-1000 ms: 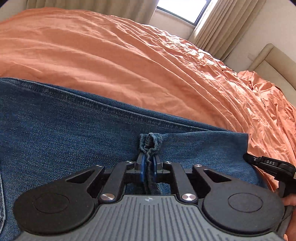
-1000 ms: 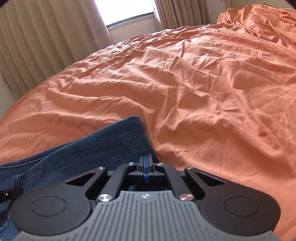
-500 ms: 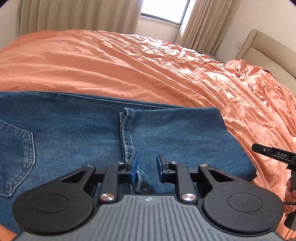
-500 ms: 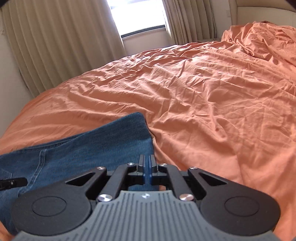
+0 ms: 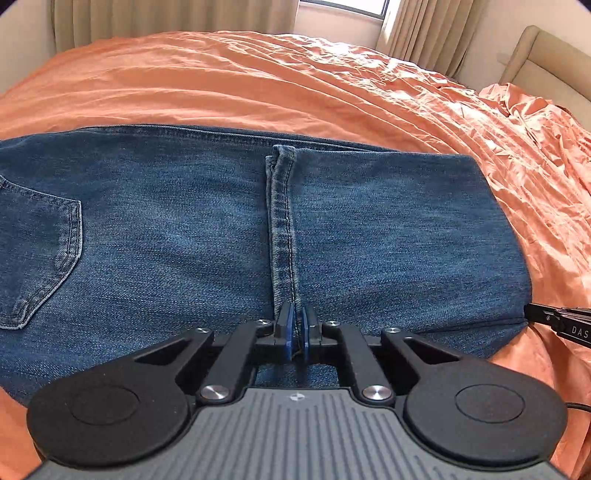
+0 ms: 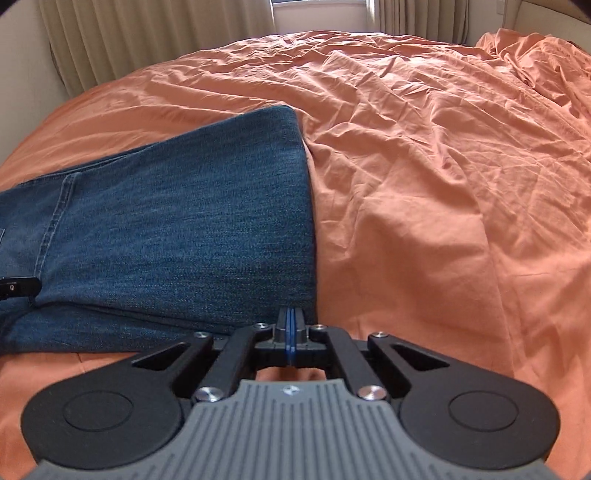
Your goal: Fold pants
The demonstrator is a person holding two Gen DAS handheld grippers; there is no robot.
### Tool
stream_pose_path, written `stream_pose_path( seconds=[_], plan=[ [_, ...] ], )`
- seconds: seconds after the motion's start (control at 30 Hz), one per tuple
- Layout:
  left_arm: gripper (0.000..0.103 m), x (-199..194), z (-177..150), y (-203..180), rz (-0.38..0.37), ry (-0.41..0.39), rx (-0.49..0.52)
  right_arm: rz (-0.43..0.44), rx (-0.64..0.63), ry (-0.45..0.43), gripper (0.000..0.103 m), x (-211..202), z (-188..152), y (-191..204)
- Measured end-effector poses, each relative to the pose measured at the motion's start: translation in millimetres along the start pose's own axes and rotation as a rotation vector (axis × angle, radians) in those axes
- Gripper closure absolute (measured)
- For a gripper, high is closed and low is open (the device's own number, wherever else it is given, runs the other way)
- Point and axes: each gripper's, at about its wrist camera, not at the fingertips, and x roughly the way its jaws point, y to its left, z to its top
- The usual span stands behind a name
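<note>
Blue jeans (image 5: 184, 240) lie folded flat on the orange bedspread (image 5: 258, 81), leg hem (image 5: 282, 221) running toward me and a back pocket (image 5: 37, 258) at the left. My left gripper (image 5: 296, 330) hovers at the hem's near end. Its jaws are closing to a narrow slit; the hem shows through the gap but the pads do not press on it. My right gripper (image 6: 291, 332) is shut with nothing in it, just off the near right corner of the jeans (image 6: 184, 214). Its tip (image 5: 557, 321) shows at the right edge of the left wrist view.
Wrinkled orange bedding (image 6: 443, 166) stretches far and right of the jeans, bunched at the far right (image 5: 535, 122). Beige curtains (image 6: 147, 33) and a window stand behind the bed. A padded headboard (image 5: 546, 59) is at the right.
My left gripper let go of the bunched hem, opened, then narrowed again; the hem now lies flat. Both grippers drew back, so more of the jeans shows.
</note>
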Motion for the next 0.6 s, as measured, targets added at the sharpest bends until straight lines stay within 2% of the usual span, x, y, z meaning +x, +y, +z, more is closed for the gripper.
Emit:
stream_pose_path(
  seconds=[0.1, 0.17, 0.23, 0.4, 0.6],
  plan=[
    [0.092, -5, 0, -1, 0.005, 0.001, -0.001, -0.027, -0.013, -0.011, 0.103, -4, -1, 5],
    [0.078, -14, 0, -1, 0.019, 0.01, 0.004, -0.066, -0.042, -0.03, 0.103, -12, -2, 13],
    [0.077, -29, -4, 4, 0.022, 0.011, -0.023, -0.084, -0.067, -0.074, 0.102, -23, -1, 23],
    [0.077, -70, -23, 28, 0.026, -0.054, -0.071, 0.035, -0.176, -0.205, 0.102, -48, -1, 64],
    [0.068, -108, -33, 86, 0.082, -0.143, -0.294, 0.162, -0.295, -0.228, 0.101, -51, -3, 124]
  ],
)
